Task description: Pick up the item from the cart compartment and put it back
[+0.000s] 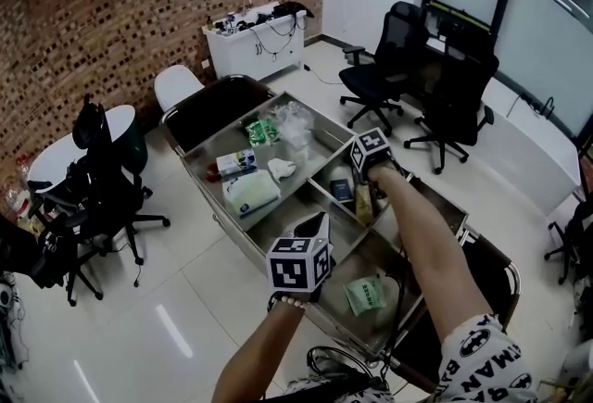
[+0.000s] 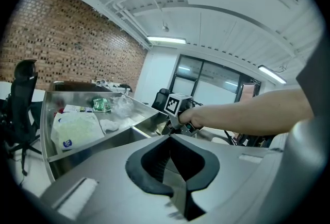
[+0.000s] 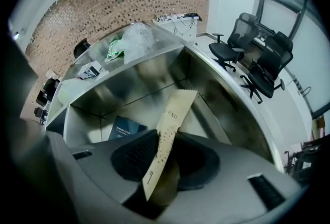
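R gripper (image 3: 161, 161) points steeply down into a small compt at the middle of the steel cart (image 1: 278, 230). Its jaws are closed on a long flat tan paper packet (image 3: 172, 115). The pads pinch it near one end, and the other end, printed "END", reaches down toward the compt floor; can't tell if it touches. Just beside the packet, in that same compt, lies a dark blue card (image 3: 125, 128) w/ white print. L gripper (image 2: 171, 164) hovers over the cart's near side, roughly level, jaws together w/ nothing btwn them. It's well apart from the R one, whose marker cube (image 2: 177, 103) and right hand (image 2: 195, 117) show ahead of it in the left gripper view. The cart's big compt, at the end toward the brick wall (image 1: 139, 3), holds a white-and-green soft pack (image 1: 250, 191), a small white/blue box (image 1: 236, 162) and a crumpled white piece (image 1: 281, 169). A green snack bag (image 1: 259, 130) and a clear plastic bag (image 1: 295, 121) sit side by side at that compt's far end. The cart compt nearest the person has one green sachet (image 1: 364, 293) flat on its floor. The compt btwn that one and the big one is under the L gripper. Beyond the cart stand black office chairs (image 1: 375, 68), plus a white desk (image 1: 255, 40) w/ cables against the brick wall.
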Demonstrator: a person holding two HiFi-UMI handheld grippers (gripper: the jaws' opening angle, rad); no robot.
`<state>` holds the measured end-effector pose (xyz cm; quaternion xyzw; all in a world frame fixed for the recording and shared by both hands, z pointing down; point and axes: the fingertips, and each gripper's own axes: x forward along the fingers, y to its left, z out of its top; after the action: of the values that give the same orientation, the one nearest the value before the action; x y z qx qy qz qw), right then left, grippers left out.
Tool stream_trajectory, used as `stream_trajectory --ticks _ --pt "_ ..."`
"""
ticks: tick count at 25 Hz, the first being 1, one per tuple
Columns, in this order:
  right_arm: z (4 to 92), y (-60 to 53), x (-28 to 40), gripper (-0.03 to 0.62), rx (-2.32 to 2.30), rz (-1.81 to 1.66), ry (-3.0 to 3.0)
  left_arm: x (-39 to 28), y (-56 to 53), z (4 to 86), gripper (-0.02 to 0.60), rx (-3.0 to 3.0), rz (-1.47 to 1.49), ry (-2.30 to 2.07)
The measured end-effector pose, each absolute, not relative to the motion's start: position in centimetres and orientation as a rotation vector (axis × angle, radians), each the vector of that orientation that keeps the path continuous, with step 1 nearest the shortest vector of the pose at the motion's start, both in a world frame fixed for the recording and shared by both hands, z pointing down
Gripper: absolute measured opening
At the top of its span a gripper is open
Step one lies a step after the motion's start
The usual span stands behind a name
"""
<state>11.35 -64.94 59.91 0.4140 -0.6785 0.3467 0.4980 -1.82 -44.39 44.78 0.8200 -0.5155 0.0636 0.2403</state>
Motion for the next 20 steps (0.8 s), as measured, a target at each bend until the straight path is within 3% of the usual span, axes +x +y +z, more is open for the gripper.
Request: stream_trajectory --ticks 11,20 --pt "47.9 -65.2 11.5 0.124 1.23 0.586 -1.894 -1.0 -43.3 43.8 0.0 2.274 0.149 -1.384" --pt "35.4 -58.9 12.0 0.124 1.386 0.324 -2.129 -0.5 -39.3 43.0 0.0 2.311 0.106 -1.37"
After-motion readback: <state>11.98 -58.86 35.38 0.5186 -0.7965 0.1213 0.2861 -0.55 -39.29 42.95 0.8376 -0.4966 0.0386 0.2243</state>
